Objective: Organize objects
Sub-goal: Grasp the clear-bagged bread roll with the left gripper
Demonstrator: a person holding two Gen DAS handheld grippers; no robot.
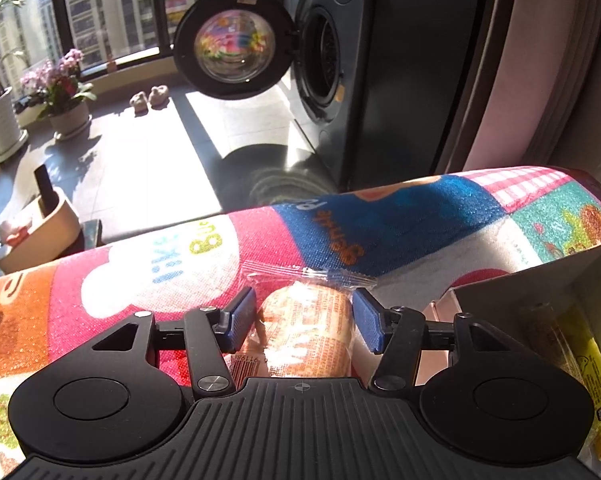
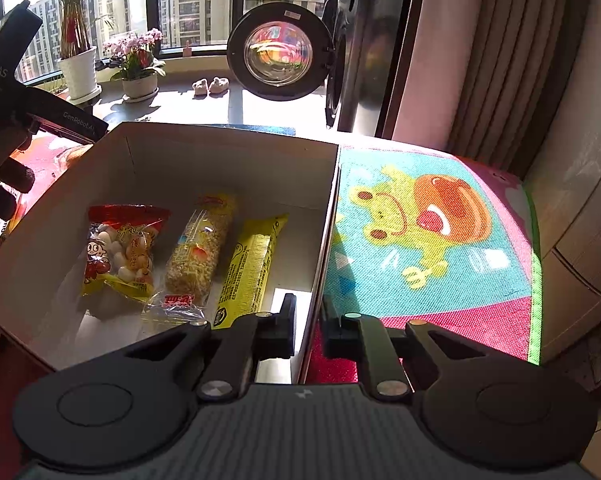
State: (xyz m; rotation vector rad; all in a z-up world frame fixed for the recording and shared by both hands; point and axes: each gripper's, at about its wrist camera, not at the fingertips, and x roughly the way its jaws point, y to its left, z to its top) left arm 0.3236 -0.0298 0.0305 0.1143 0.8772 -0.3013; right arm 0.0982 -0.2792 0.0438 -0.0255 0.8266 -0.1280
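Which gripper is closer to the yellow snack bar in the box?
Right. The right hand-held gripper pinches the box wall beside the yellow bar; the left one straddles an orange snack outside.

Three snack packets in box

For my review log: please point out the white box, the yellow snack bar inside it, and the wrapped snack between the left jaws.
white box (image 2: 236,160): right wrist view, inner back wall.
yellow snack bar (image 2: 250,268): right wrist view, wrapper middle.
wrapped snack (image 1: 306,328): left wrist view, printed wrapper face.
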